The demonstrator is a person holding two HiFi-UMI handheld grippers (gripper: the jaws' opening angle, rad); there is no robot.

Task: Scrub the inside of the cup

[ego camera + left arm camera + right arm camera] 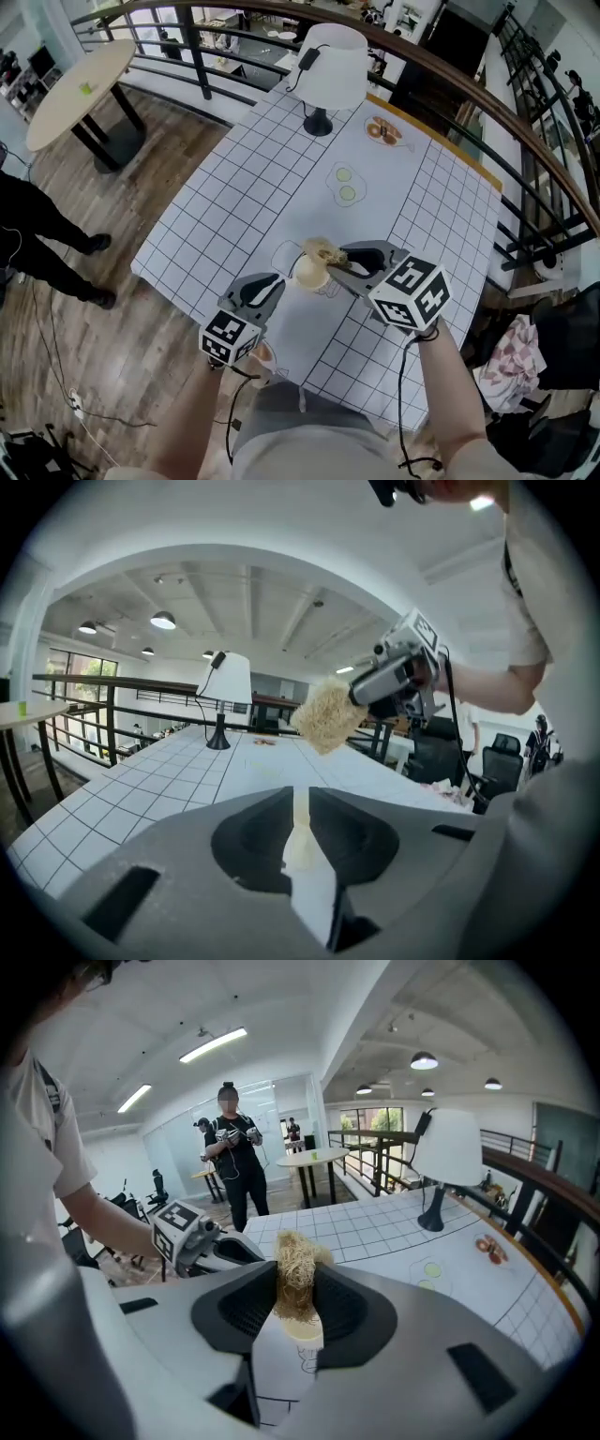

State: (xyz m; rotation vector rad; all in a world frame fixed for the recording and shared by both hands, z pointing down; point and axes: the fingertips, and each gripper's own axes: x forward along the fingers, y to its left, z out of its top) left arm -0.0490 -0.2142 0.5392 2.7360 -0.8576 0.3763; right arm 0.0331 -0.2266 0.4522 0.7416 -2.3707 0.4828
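A cream cup (309, 273) is held over the gridded table (244, 187), with my left gripper (278, 283) shut on its wall. In the left gripper view only a thin cream strip of the cup (298, 832) shows between the closed jaws of that gripper (298, 799). My right gripper (339, 258) is shut on a tan fibrous scrub pad (322, 249) just above the cup's mouth. The right gripper view has the pad (295, 1269) pinched in the right gripper (297, 1283), with the cup (302, 1327) below it. The pad (326, 714) hangs ahead of the left gripper.
A white lamp (328, 66) stands at the table's far end, near printed food pictures (382, 131). A curved railing (441, 70) runs behind the table. A round table (80, 80) and a person's legs (42, 239) are at the left. Another person (234, 1157) stands beyond.
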